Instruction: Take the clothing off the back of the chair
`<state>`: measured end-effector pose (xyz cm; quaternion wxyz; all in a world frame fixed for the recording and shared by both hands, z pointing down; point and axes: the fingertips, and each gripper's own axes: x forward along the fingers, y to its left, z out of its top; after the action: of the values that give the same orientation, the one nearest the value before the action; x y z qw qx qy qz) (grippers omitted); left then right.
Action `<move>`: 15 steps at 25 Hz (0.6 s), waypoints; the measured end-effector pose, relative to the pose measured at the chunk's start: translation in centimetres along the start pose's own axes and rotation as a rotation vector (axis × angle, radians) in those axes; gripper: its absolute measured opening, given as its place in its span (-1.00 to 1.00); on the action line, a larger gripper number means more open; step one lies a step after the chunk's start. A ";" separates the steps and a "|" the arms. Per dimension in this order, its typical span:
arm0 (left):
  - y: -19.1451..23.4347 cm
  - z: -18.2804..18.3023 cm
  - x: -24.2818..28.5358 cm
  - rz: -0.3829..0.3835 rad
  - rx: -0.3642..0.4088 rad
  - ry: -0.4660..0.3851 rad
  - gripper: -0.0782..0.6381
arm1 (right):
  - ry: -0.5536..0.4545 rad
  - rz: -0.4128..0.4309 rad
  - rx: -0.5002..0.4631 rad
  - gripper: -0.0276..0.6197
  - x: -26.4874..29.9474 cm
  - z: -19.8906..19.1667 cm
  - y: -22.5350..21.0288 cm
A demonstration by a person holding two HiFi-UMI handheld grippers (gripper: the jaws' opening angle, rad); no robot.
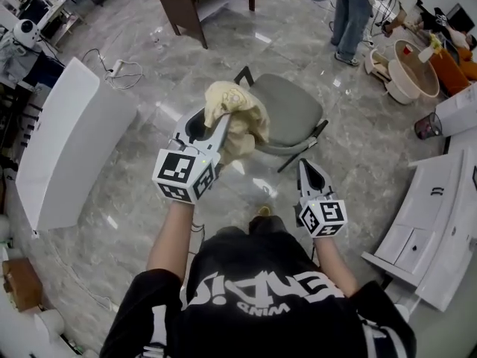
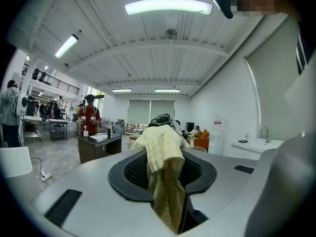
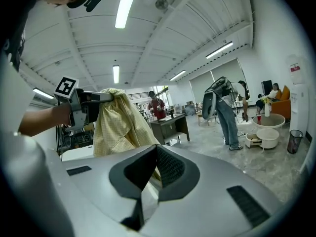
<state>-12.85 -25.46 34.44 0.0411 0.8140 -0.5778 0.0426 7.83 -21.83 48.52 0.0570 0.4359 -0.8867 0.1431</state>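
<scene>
One crumpled yellow checked garment (image 1: pixel 238 114)

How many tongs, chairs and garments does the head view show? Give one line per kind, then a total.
tongs: 2, left tongs and right tongs
chair: 1
garment: 1
total: 4

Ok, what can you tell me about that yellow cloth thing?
It is a pale yellow garment of soft, thin fabric with a fine check pattern, crumpled and bunched. The left gripper has its fingers shut on one part, holding it up in the air; the rest hangs loosely below in folds. Whether it touches the chair cannot be told.
</scene>
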 end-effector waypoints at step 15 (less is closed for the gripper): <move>-2.2 -1.1 -13.0 -0.045 -0.001 -0.031 -0.42 | -0.029 -0.022 -0.009 -0.87 -7.3 -3.4 9.0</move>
<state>-15.04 -12.43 34.02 0.0332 0.8274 -0.5599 0.0287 5.12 -10.05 48.29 0.0476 0.4474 -0.8832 0.1321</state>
